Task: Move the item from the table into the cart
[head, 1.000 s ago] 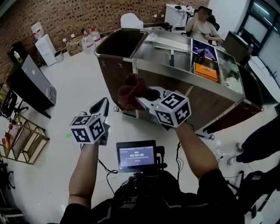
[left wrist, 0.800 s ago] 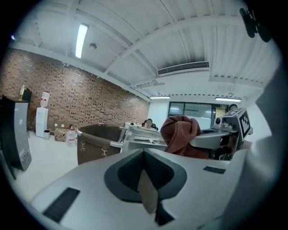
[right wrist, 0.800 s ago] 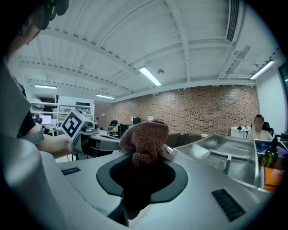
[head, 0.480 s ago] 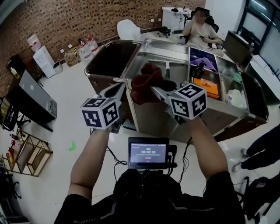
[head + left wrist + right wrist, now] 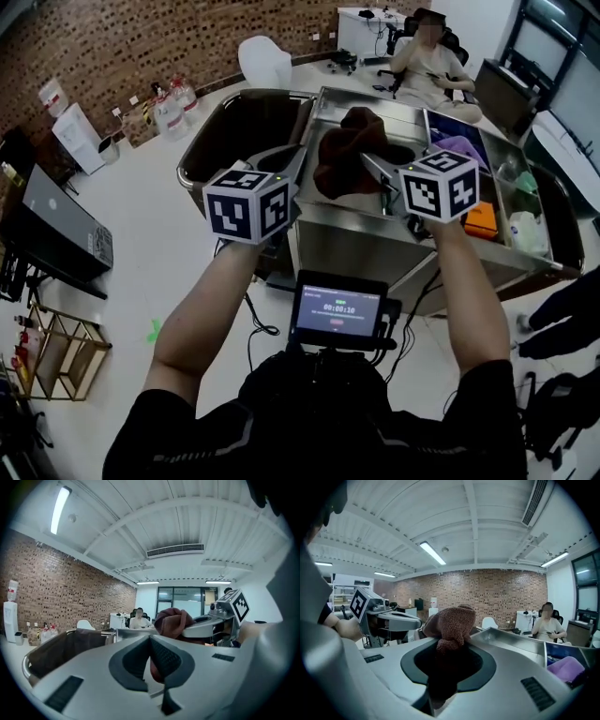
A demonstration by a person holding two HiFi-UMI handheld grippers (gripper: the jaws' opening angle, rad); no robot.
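Right now the rust-brown knitted cloth (image 5: 349, 155) hangs bunched above the steel cart (image 5: 349, 246), clamped by a fold in the right gripper (image 5: 371, 169), while the left gripper (image 5: 291, 156) has its jaws together and empty; the cloth looks light, floppy and unbreakable, so any thick fold should hold.

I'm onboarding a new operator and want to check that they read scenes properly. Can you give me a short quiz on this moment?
1. True or false: the right tool is shut on the brown cloth.
2. The brown cloth hangs over which? A) the floor B) the cart C) the laptop
3. Fill in: the left tool holds ____.
Key: 1 true; 2 B; 3 nothing.
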